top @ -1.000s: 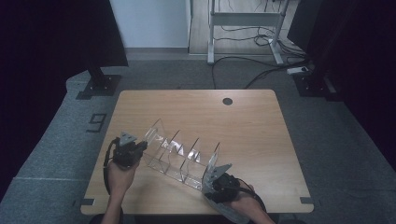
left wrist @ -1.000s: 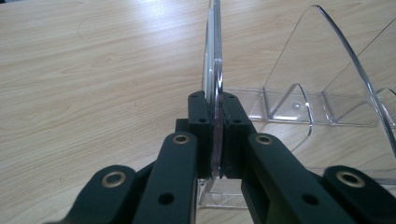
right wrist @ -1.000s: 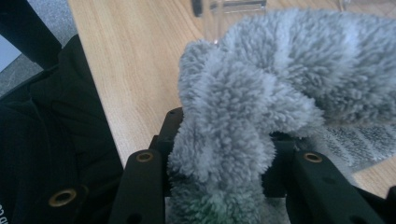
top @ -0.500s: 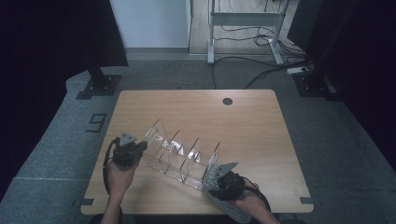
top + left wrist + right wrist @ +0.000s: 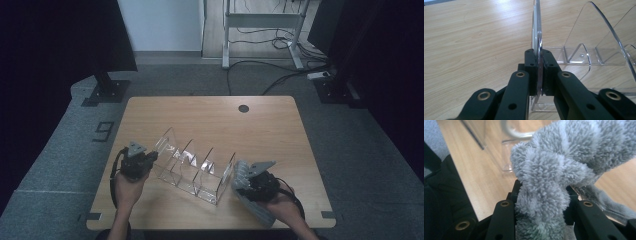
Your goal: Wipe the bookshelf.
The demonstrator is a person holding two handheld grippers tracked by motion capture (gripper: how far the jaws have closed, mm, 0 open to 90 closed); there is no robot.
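A clear acrylic divider rack (image 5: 192,167) with several upright panels stands slantwise on the wooden table (image 5: 280,130). My left gripper (image 5: 150,159) is at the rack's left end, shut on the edge of its end panel (image 5: 537,30); the black jaws pinch the thin plastic (image 5: 539,70). My right gripper (image 5: 243,179) is at the rack's right end, shut on a bunched grey fluffy cloth (image 5: 549,170) that bulges between its jaws (image 5: 541,192). The cloth (image 5: 252,205) hangs down past the hand and lies against the rack's right end panel.
A round cable hole (image 5: 243,108) sits near the table's far edge. A black monitor stand (image 5: 106,90) and a desk frame with cables (image 5: 260,30) are on the floor beyond the table. Dark screens flank both sides.
My right gripper has moved up and away from the near table edge with the cloth, along the rack's right end. The left gripper and the rack have kept still.
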